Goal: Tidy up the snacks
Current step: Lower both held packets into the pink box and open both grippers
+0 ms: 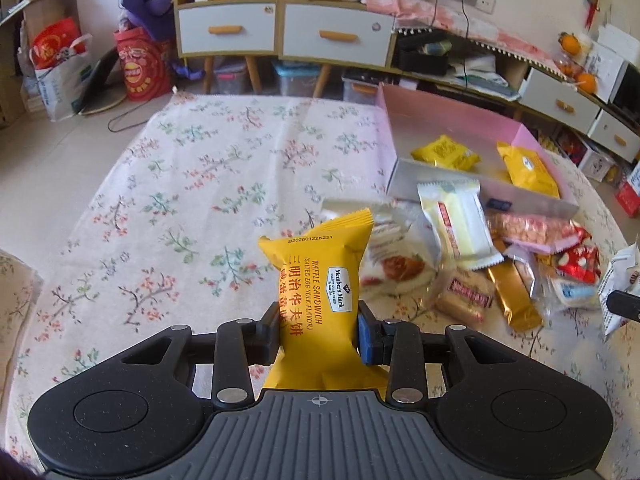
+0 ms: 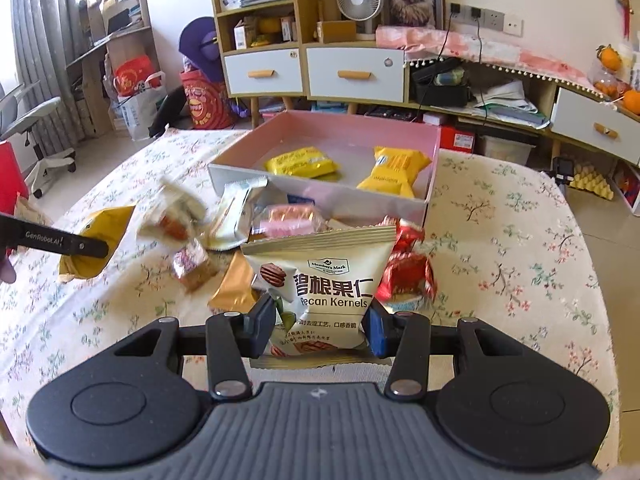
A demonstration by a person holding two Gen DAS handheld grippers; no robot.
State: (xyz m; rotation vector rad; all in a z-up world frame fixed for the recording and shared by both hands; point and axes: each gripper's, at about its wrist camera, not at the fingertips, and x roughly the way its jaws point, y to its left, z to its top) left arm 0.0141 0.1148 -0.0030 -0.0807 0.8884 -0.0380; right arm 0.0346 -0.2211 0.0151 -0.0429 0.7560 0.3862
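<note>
My left gripper [image 1: 319, 330] is shut on a yellow waffle sandwich pack [image 1: 320, 276] and holds it upright above the floral tablecloth; it also shows in the right wrist view [image 2: 94, 246]. My right gripper [image 2: 318, 326] is shut on a white pecan kernels pack [image 2: 320, 280], just in front of the snack pile. A pink open box [image 2: 320, 194] [image 1: 472, 124] behind the pile holds two yellow packs [image 2: 302, 162] [image 2: 394, 170]. Several loose snacks [image 1: 460, 236] lie in front of the box.
The floral tablecloth [image 1: 180, 184] stretches left of the pile. A red wrapped snack [image 2: 406, 268] and a gold pack [image 2: 232, 286] lie close to my right gripper. Cabinets with drawers [image 2: 312, 68] stand beyond the table's far edge.
</note>
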